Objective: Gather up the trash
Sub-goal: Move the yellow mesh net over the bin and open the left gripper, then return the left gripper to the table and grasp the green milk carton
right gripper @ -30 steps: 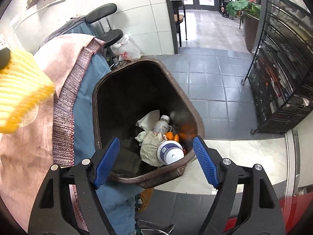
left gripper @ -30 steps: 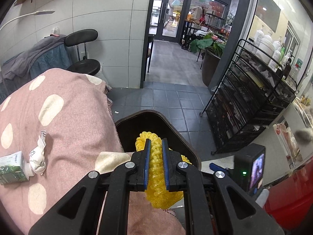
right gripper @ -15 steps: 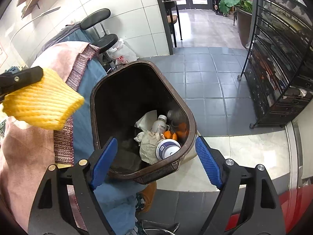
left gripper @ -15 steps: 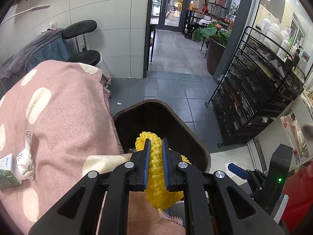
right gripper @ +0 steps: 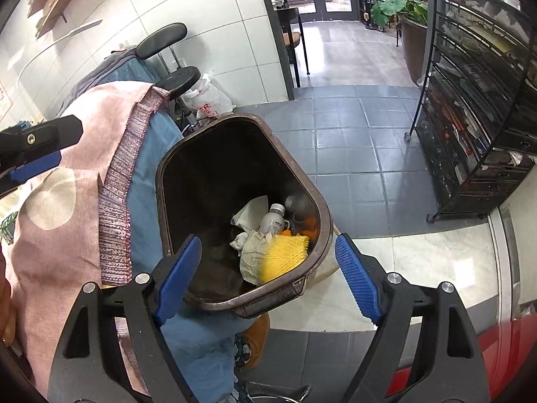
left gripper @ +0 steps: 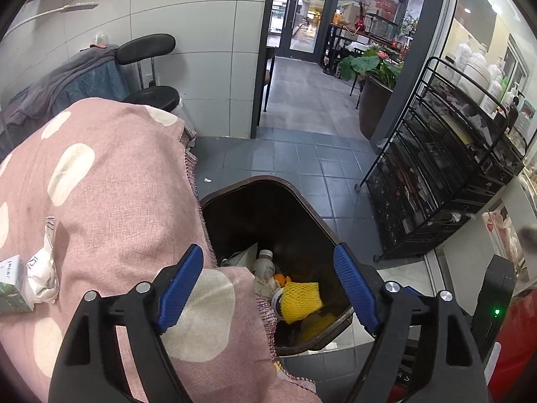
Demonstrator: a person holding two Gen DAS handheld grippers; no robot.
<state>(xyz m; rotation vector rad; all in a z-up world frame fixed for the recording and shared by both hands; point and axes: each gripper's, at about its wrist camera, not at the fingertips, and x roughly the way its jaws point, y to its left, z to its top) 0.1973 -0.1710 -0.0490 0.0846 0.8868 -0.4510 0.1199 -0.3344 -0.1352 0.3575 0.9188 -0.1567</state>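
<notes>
A: Yellow foam net has left the left gripper; it lies in the bin, on crumpled paper.

B: Left fingers opening, nothing between them; right gripper spread, empty.

A: Handling?

B: Light, soft, springy; pinch mid-body. Left view alone shows carton and wrapper on the pink cover beside the bin.

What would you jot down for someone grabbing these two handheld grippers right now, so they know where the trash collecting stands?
Left gripper: jaws opening, nothing between them.
Right gripper: open, empty, above the bin.
Yellow foam net: in the brown trash bin, on top of crumpled paper and a small bottle.
Left to collect: green carton and crumpled white wrapper, both on the pink spotted cloth.
</notes>
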